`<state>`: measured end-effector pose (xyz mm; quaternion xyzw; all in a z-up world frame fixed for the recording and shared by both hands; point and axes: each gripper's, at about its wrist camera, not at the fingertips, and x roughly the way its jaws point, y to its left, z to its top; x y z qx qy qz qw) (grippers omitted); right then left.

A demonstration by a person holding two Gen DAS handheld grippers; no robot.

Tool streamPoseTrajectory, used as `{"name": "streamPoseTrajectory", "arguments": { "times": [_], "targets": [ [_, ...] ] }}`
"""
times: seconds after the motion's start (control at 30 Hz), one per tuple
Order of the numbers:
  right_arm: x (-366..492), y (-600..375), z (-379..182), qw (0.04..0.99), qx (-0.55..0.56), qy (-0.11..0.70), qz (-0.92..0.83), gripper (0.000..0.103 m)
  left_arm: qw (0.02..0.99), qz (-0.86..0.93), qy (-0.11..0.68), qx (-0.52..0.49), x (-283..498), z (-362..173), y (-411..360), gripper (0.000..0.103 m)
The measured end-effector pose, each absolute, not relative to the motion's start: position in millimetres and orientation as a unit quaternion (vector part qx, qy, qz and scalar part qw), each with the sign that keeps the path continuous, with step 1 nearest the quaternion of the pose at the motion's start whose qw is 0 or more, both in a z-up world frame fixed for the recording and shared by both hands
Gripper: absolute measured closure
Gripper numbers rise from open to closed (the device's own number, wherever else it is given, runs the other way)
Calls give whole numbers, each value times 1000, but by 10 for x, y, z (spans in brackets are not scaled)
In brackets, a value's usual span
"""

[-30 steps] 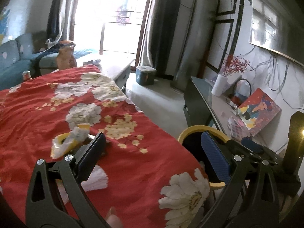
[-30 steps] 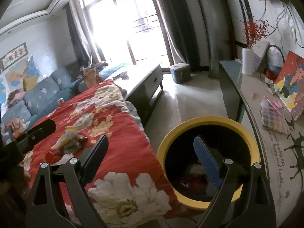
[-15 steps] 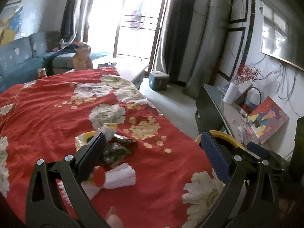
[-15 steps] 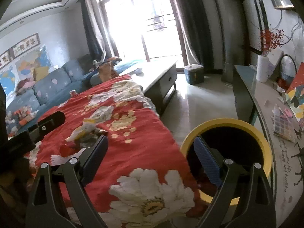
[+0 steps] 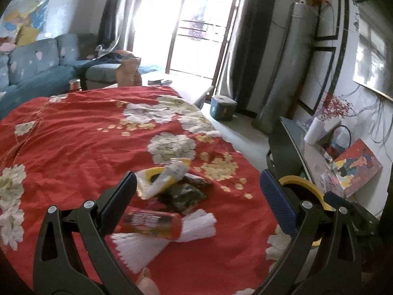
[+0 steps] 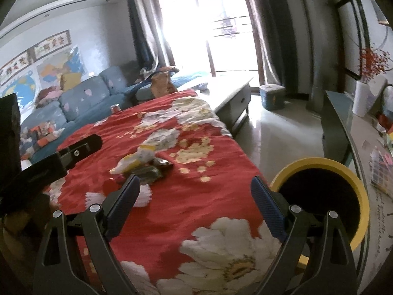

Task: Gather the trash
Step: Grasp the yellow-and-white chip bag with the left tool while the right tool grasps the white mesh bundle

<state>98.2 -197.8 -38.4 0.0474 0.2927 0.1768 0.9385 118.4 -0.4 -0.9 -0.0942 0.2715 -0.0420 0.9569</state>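
A: Where was the trash?

B: Lower centre of the left wrist view, in a small pile on the red floral cloth (image 5: pixel 73 142). A red snack wrapper (image 5: pixel 151 222) lay on top of a white pleated paper piece (image 5: pixel 147 245), w/ a dark crumpled wrapper (image 5: pixel 186 194) just above it and a white-and-yellow plastic bag (image 5: pixel 162 179) touching that one.

A: And the left gripper (image 5: pixel 199 201)?

B: Jaws wide apart, nothing between them. The black pad sat just left of the red wrapper (touching or not, couldn't tell); the blue pad was well to the right, in front of the bin.

A: Right gripper (image 6: pixel 195 201)?

B: Also spread open and empty, over bare cloth in the lower middle of its frame. Same pile showed centre-left there, bag (image 6: pixel 137 159) on top and the dark wrapper (image 6: pixel 145 172) under it, just above the left pad.

A: Bin?

B: Yellow-rimmed bin (image 6: pixel 319 162), dark inside, lower right of the right wrist view, right beside the cloth's edge. In the left view only an arc of the rim (image 5: pixel 297 180) showed behind the blue pad.

A: Anything else?

B: The left gripper's black body (image 6: pixel 73 152) crossed the left edge of the right view. Blue sofa (image 6: pixel 86 93) upper left, bright glass door top centre.
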Motion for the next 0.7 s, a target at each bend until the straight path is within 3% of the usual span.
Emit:
{"name": "streamPoseTrajectory", "arguments": {
  "times": [0.7],
  "targets": [
    [1116,-1243,-502,913,3,317,256,14,942,23,309,-131,1343,-153,850,11]
  ]
}}
